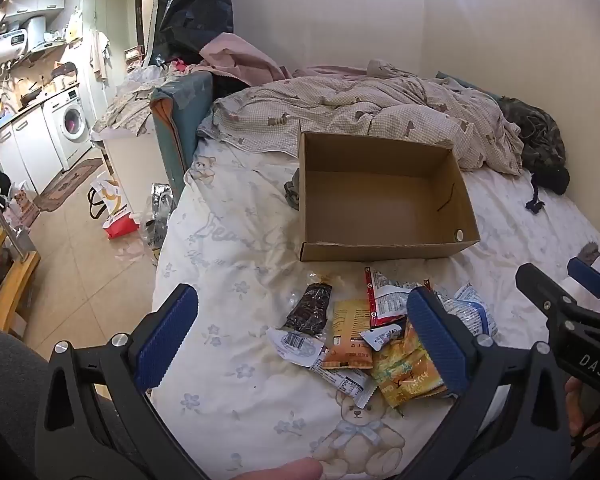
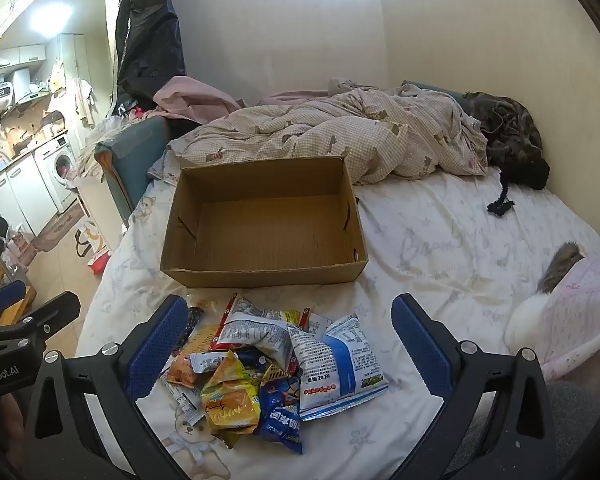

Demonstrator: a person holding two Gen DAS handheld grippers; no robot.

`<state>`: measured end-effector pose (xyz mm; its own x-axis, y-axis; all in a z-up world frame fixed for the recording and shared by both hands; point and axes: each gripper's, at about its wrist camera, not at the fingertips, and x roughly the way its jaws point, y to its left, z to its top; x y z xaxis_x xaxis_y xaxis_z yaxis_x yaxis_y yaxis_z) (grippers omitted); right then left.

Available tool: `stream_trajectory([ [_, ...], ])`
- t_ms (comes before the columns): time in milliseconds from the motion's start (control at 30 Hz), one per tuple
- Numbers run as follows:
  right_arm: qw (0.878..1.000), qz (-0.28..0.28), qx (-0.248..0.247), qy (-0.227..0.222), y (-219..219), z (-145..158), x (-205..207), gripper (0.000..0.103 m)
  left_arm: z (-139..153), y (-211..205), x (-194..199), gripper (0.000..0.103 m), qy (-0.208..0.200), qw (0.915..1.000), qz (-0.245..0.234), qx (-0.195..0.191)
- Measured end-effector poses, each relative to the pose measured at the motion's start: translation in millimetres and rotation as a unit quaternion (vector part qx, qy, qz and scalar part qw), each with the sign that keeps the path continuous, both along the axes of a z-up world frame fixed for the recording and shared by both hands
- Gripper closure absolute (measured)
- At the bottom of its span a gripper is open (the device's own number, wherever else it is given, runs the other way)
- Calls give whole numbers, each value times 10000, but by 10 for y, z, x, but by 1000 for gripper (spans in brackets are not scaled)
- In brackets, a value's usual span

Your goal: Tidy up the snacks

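A pile of snack packets (image 1: 364, 340) (image 2: 268, 368) lies on the white bedsheet, just in front of an empty open cardboard box (image 1: 380, 196) (image 2: 260, 224). The pile holds a dark packet (image 1: 310, 308), an orange one (image 1: 350, 332), a yellow one (image 2: 230, 400) and a white-and-blue bag (image 2: 336, 364). My left gripper (image 1: 300, 336) hovers open above the pile's left part, nothing between its blue pads. My right gripper (image 2: 292, 348) hangs open over the pile too, gripping nothing. The right gripper's body (image 1: 568, 312) shows at the right edge of the left wrist view.
A rumpled checked duvet (image 2: 340, 136) lies behind the box, a dark garment (image 2: 512, 136) against the far wall. A pink cloth (image 2: 580, 312) sits at the bed's right. The bed's left edge drops to a tiled floor (image 1: 80, 280) with bags and a kitchen beyond.
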<state>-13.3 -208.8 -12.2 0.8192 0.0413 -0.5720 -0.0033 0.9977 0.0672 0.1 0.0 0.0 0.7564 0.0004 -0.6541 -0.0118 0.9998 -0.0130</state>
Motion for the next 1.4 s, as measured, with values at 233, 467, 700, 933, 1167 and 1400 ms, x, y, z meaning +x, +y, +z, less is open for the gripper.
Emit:
stream_trajectory([
  [233, 10000, 5, 3, -7, 2, -2, -4, 0, 0, 0, -2, 0, -20, 10000, -5, -26],
  [467, 10000, -4, -1, -4, -9, 0, -2, 0, -1, -1, 0, 0, -13, 10000, -11, -46],
  [700, 10000, -8, -17, -7, 2, 1, -5, 0, -1, 1, 0, 0, -15, 10000, -7, -53],
  [933, 10000, -8, -18, -3, 3, -5, -8, 0, -1, 1, 0, 0, -18, 10000, -8, -60],
  [1167, 10000, -9, -17, -1, 3, -9, -7, 0, -1, 0, 0, 0, -20, 10000, -9, -66],
  [1400, 10000, -5, -24, 15, 2, -13, -5, 0, -1, 1, -1, 0, -21, 10000, -8, -67],
])
